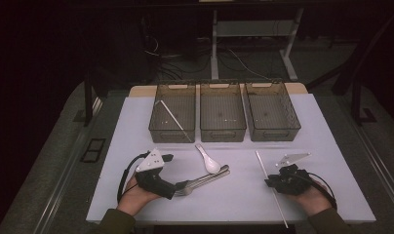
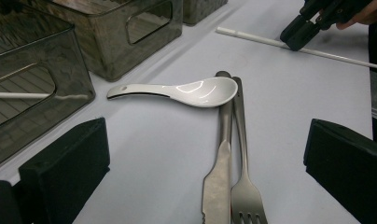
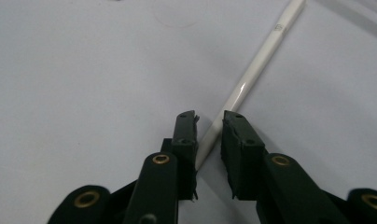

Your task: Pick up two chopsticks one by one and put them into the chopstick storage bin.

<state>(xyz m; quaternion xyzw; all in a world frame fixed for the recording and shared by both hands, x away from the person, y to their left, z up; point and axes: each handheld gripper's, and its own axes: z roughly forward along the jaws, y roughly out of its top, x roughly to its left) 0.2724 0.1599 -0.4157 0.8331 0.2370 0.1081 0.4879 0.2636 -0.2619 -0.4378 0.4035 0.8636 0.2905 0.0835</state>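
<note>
The white chopstick (image 3: 252, 74) lies flat on the pale table (image 1: 234, 195), running from the upper right of the right gripper view down to lower centre, where it passes between the two black jaws of the right gripper (image 3: 210, 122). The jaws straddle it with a narrow gap on either side, so they are close together but seemingly not yet clamped on it; that placement suits a pinch across the thin shaft. In the high view the same chopstick (image 1: 270, 183) is a long diagonal at lower right, with the right gripper (image 1: 269, 183) low over its middle.

At lower left of the high view the left gripper (image 1: 171, 187) rests on the table beside the fork (image 1: 195, 183). In the left gripper view its jaws are spread wide, flanking the metal knife (image 2: 218, 182) and fork (image 2: 245, 196) lying side by side, likely lined up for picking them next. A white ceramic spoon (image 2: 186, 90) rests across their far handles.

Three tinted bins (image 1: 222, 112) sit in a row at upper centre; the leftmost holds a second chopstick (image 1: 173, 117), which suggests sorting by kind.
</note>
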